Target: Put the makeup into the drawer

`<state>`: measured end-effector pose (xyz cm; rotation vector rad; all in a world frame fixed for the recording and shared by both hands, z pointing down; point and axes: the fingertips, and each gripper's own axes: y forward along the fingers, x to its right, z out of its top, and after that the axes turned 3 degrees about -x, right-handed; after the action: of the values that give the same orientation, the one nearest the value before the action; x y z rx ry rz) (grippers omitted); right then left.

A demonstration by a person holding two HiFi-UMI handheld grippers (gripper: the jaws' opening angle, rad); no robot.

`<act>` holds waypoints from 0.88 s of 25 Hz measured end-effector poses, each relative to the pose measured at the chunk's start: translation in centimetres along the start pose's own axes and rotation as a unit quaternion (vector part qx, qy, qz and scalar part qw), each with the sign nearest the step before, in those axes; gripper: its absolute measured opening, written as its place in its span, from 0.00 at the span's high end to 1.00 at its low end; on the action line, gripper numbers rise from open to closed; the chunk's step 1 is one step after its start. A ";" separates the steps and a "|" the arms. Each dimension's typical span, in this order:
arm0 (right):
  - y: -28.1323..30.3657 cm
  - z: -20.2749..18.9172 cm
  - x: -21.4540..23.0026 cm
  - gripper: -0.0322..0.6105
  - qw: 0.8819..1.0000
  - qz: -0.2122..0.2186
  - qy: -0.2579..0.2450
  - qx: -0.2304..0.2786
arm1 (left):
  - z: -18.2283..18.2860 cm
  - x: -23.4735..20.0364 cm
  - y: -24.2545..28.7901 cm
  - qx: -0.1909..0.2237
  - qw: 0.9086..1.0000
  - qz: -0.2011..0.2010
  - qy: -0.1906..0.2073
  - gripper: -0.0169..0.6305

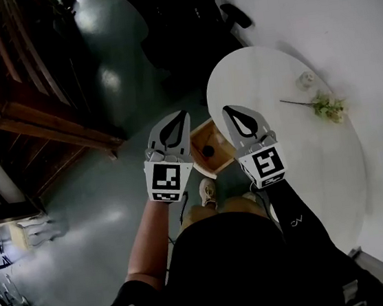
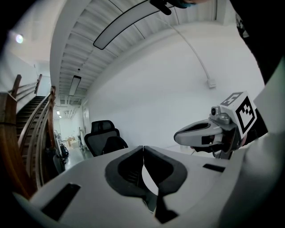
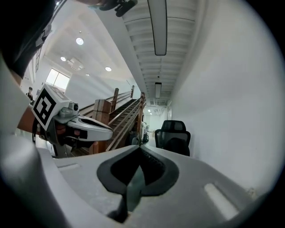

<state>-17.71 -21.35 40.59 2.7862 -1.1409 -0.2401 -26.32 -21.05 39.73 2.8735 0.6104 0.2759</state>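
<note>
In the head view both grippers are held up side by side, pointing away from me. My left gripper [image 1: 181, 115] is shut, its jaw tips touching, with nothing between them; the left gripper view shows the same [image 2: 143, 147]. My right gripper [image 1: 227, 110] is also shut and empty, as its own view confirms [image 3: 140, 146]. Far below, between the two, stands an open wooden drawer [image 1: 224, 157] with a small dark round thing [image 1: 208, 151] lying in it. Each gripper view shows the other gripper alongside: the right one [image 2: 177, 136] and the left one [image 3: 110, 130].
A white round table [image 1: 297, 163] lies at the right, with a flower sprig [image 1: 328, 106] and a small white object [image 1: 305, 79] on it. A wooden staircase [image 1: 27, 113] stands at the left. A black office chair [image 1: 183, 25] is ahead. My shoe [image 1: 208, 192] is by the drawer.
</note>
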 end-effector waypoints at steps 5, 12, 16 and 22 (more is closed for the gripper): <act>-0.1 -0.2 -0.5 0.94 1.000 0.008 -0.002 -0.007 | 0.1 -0.2 0.0 0.001 1.000 0.000 -0.001 0.96; 0.0 0.5 -0.9 0.94 0.999 0.017 -0.032 0.000 | 0.2 -0.2 0.1 0.001 1.000 -0.003 -0.001 0.96; 0.1 0.5 -0.6 0.94 0.999 0.015 -0.038 0.006 | -0.1 -0.1 0.2 -0.001 1.000 -0.004 0.000 0.96; 0.0 0.4 -0.3 0.94 1.000 0.002 -0.007 -0.009 | -0.3 -0.4 0.3 -0.003 1.000 -0.004 -0.002 0.96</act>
<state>-17.98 -21.17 40.26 2.7710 -1.1421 -0.2695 -26.66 -21.46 40.01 2.8640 0.6183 0.2699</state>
